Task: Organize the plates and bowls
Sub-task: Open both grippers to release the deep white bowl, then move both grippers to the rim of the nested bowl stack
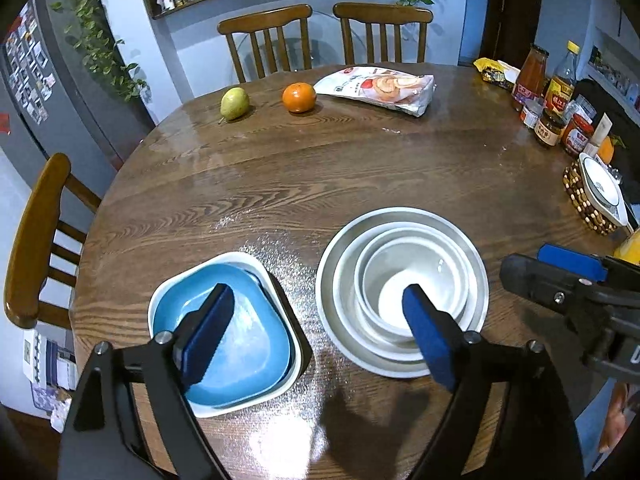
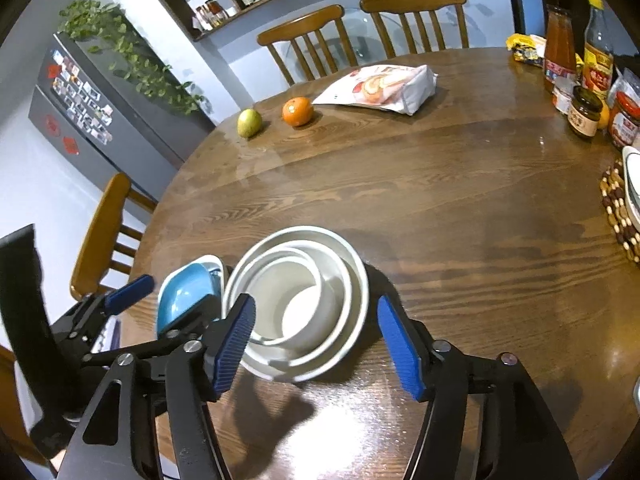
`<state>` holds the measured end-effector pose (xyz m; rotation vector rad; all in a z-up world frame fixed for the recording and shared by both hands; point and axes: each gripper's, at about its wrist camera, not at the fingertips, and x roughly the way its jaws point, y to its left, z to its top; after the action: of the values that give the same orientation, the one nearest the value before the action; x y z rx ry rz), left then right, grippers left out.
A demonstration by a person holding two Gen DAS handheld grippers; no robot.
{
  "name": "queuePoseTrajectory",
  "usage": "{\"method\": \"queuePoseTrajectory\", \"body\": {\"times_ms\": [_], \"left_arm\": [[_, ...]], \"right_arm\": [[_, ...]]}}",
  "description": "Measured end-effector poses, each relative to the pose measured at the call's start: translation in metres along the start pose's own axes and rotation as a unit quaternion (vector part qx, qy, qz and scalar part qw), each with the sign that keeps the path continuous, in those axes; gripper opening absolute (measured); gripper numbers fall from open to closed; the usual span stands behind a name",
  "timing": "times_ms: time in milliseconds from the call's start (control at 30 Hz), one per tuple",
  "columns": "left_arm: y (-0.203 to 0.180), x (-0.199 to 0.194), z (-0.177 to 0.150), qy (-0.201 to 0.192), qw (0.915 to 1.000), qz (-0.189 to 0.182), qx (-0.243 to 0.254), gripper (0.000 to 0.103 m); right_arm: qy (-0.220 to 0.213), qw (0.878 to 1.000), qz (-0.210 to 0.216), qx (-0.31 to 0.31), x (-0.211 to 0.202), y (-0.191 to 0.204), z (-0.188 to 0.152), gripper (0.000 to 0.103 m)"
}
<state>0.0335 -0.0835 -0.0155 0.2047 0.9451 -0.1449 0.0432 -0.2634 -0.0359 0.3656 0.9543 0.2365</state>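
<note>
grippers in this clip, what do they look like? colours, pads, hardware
Both alike: the left gripper and right gripper have matte black angular linkage arms with slotted cut-outs, silver round pivot bolts, and rectangular blue finger pads with fine ribbing. No cables, markings, hands or sleeves visible.

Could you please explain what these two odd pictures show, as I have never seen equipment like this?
A person holds a hand-held two-finger gripper in each hand; no robot is involved. Each picture comes from a fisheye camera on one gripper, looking along its blue-padded fingers. The left gripper and the right gripper are both open and hold nothing. On the round wooden table sit a stack of nested round white bowls and, beside it, a blue squarish dish in a white squarish dish. Farther back lie a green pear, an orange fruit and a white snack bag.
</note>
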Motion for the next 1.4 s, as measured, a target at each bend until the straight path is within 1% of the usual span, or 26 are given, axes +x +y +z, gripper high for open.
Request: {"method": "queuePoseTrajectory", "body": {"times_ms": [67,200,267,300,333,533,600,700,800,900,967,1000,1033,1100,1133,1300,1367,1400], "left_arm": [[0.003,0.001,-0.003,0.004,0.9999,-0.003,-0.01,0.089],[0.007,0.002,-0.007,0.014,0.9996,-0.007,-0.025,0.091],[0.009,0.001,-0.01,0.019,0.9993,-0.012,-0.03,0.094],[0.011,0.001,-0.012,0.02,0.999,-0.017,-0.036,0.098],[0.013,0.001,-0.013,0.021,0.9987,-0.021,-0.041,0.1],[0.028,-0.001,-0.019,0.032,0.9966,-0.037,-0.066,0.1],[0.034,0.001,-0.02,0.039,0.9951,-0.048,-0.077,0.1],[0.048,0.007,-0.019,0.062,0.9884,-0.08,-0.113,0.099],[0.052,0.006,-0.018,0.066,0.9866,-0.082,-0.125,0.098],[0.054,0.005,-0.015,0.066,0.9841,-0.092,-0.137,0.09],[0.054,0.005,-0.014,0.066,0.9842,-0.092,-0.136,0.087],[0.054,0.006,-0.014,0.068,0.9839,-0.093,-0.136,0.08],[0.053,0.008,-0.014,0.071,0.9827,-0.099,-0.139,0.072],[0.054,0.013,-0.014,0.078,0.9808,-0.105,-0.144,0.064],[0.055,0.016,-0.014,0.081,0.9799,-0.106,-0.148,0.063],[0.061,0.024,-0.01,0.087,0.9765,-0.11,-0.163,0.063],[0.061,0.027,-0.008,0.089,0.9763,-0.111,-0.164,0.058],[0.061,0.028,-0.007,0.089,0.9766,-0.11,-0.162,0.053]], "right_arm": [[0.006,1.0,-0.008,0.002,0.002,-0.003,-0.003,0.067],[0.017,1.0,-0.005,0.001,0.003,-0.007,-0.008,0.068],[0.019,1.0,-0.001,0.002,0.002,-0.009,-0.01,0.068],[0.02,1.0,0.002,0.002,0.001,-0.01,-0.011,0.068],[0.019,1.0,0.004,0.001,0.0,-0.011,-0.011,0.068],[0.024,1.0,-0.008,0.004,-0.003,-0.021,-0.017,0.068],[0.024,1.0,-0.008,0.007,-0.003,-0.024,-0.019,0.068],[0.027,1.0,-0.002,0.014,-0.002,-0.029,-0.023,0.068],[0.03,0.999,0.006,0.021,0.0,-0.034,-0.024,0.068],[0.028,0.999,0.023,0.035,0.0,-0.04,-0.023,0.068],[0.027,0.999,0.022,0.039,0.0,-0.041,-0.024,0.068],[0.026,0.999,0.02,0.041,0.0,-0.042,-0.024,0.068],[0.026,0.999,0.019,0.042,0.001,-0.043,-0.024,0.068],[0.026,0.998,0.024,0.047,0.002,-0.046,-0.024,0.068],[0.027,0.998,0.024,0.049,0.003,-0.047,-0.024,0.068],[0.03,0.997,0.025,0.061,0.008,-0.051,-0.021,0.068],[0.033,0.997,0.032,0.07,0.011,-0.054,-0.02,0.065],[0.034,0.996,0.034,0.073,0.012,-0.055,-0.019,0.064]]}}
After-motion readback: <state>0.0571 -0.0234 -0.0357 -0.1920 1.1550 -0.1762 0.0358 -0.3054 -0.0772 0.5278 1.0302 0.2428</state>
